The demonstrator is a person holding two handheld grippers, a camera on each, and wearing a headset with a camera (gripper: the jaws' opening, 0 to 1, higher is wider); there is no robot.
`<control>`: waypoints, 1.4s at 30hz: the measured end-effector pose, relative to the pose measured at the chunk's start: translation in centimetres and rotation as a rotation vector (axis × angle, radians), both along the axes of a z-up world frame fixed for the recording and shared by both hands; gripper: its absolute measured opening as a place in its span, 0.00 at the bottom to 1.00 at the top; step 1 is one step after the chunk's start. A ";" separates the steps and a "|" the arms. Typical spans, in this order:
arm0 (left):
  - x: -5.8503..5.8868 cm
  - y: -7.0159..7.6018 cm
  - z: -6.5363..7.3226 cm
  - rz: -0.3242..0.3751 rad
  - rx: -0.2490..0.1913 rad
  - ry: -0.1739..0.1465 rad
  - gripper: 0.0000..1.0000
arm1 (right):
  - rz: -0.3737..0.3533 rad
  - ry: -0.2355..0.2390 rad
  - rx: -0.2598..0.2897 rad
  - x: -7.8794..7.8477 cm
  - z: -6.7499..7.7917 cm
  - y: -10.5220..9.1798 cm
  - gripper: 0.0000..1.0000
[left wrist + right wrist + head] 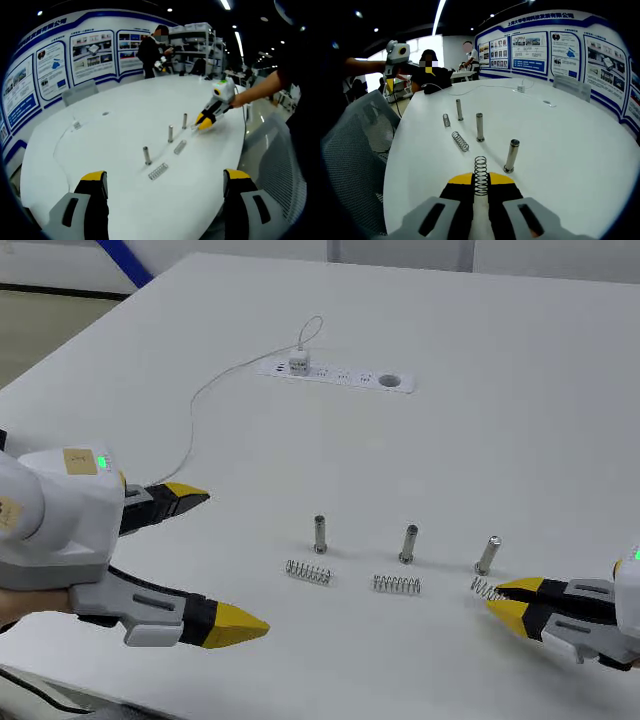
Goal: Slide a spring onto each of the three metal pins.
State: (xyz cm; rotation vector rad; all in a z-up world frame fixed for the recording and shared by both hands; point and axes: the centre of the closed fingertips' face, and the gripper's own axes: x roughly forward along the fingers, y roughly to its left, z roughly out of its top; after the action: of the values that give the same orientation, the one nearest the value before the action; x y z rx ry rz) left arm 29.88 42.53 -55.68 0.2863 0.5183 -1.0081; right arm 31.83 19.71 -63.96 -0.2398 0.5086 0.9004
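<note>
Three metal pins stand upright in a row on the white table [450, 450]: left pin [320, 534], middle pin [409, 543], right pin [488, 554]. A spring [308, 572] lies before the left pin and a second spring [397, 584] before the middle pin. The third spring [485, 589] lies beside the right pin, its near end pinched by my right gripper [500, 597]. In the right gripper view that spring [480, 175] sits between the yellow tips of the right gripper [480, 179], just left of the nearest pin [511, 156]. My left gripper [232, 560] hovers open, left of the pins.
A white power strip [335, 375] with a plugged-in charger [298, 364] and a thin cable lies at the table's far middle. A mesh chair [350, 150] stands off the table's edge. People stand at the far end of the room [152, 50].
</note>
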 end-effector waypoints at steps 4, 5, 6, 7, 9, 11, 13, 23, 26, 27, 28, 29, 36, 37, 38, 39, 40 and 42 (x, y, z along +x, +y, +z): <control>0.0 -0.8 0.2 -0.021 -0.006 0.000 0.97 | 0.038 -0.010 0.012 -0.3 1.8 1.2 0.10; 0.0 -0.9 0.3 -0.024 -0.009 -0.003 0.97 | 0.043 -0.007 0.014 -0.3 2.1 1.4 0.10; 0.1 -1.1 0.4 -0.026 -0.014 -0.006 0.97 | 0.055 -0.003 0.020 -0.5 2.4 1.7 0.10; 0.2 -1.4 0.6 -0.030 -0.025 -0.011 0.96 | 0.077 -0.006 0.028 -0.7 3.1 2.3 0.10; 0.2 -2.0 0.9 -0.034 -0.044 -0.017 0.95 | 0.116 -0.007 0.031 -1.2 3.9 3.2 0.10; 0.0 -2.7 1.0 -0.041 -0.062 -0.024 0.93 | 0.147 -0.008 0.039 -1.5 4.6 4.0 0.10; -0.4 -3.6 0.8 -0.065 -0.063 -0.028 0.93 | 0.174 -0.016 0.046 -1.9 5.4 4.9 0.10; -2.1 -6.5 0.2 -0.179 -0.073 -0.016 0.85 | 0.262 -0.058 0.043 -3.2 8.2 8.3 0.10; -2.4 -7.6 1.0 -0.199 -0.121 -0.030 0.81 | 0.286 -0.070 0.040 -3.8 9.1 9.1 0.10; -2.5 -7.9 1.1 -0.212 -0.117 -0.035 0.80 | 0.305 -0.068 0.040 -4.2 9.3 9.4 0.10; -2.6 -8.1 1.1 -0.218 -0.115 -0.042 0.79 | 0.321 -0.073 0.031 -4.4 9.4 9.7 0.10; -2.7 -8.4 1.2 -0.227 -0.116 -0.049 0.78 | 0.334 -0.080 0.024 -4.6 9.6 10.0 0.10; -4.1 -9.5 1.1 -0.308 -0.131 -0.032 0.58 | 0.396 -0.093 0.009 -5.9 10.5 11.3 0.10; -4.3 -9.7 1.2 -0.317 -0.141 -0.036 0.56 | 0.406 -0.092 0.007 -6.2 10.5 11.4 0.10; -4.4 -9.8 1.4 -0.325 -0.151 -0.040 0.53 | 0.413 -0.091 0.006 -6.4 10.5 11.5 0.10; -4.7 -10.1 1.7 -0.337 -0.171 -0.039 0.47 | 0.418 -0.092 0.005 -6.6 10.5 11.6 0.10; -4.9 -10.2 1.9 -0.342 -0.186 -0.034 0.42 | 0.423 -0.091 0.006 -6.7 10.6 11.7 0.10; -5.1 -10.4 2.1 -0.349 -0.202 -0.031 0.34 | 0.438 -0.090 0.011 -7.2 10.6 11.9 0.10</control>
State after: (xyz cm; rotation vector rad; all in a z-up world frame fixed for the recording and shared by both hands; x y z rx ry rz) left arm 24.75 32.08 -53.55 0.2154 0.3405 -1.3827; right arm 24.64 31.66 -53.32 -0.3892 0.3722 1.3116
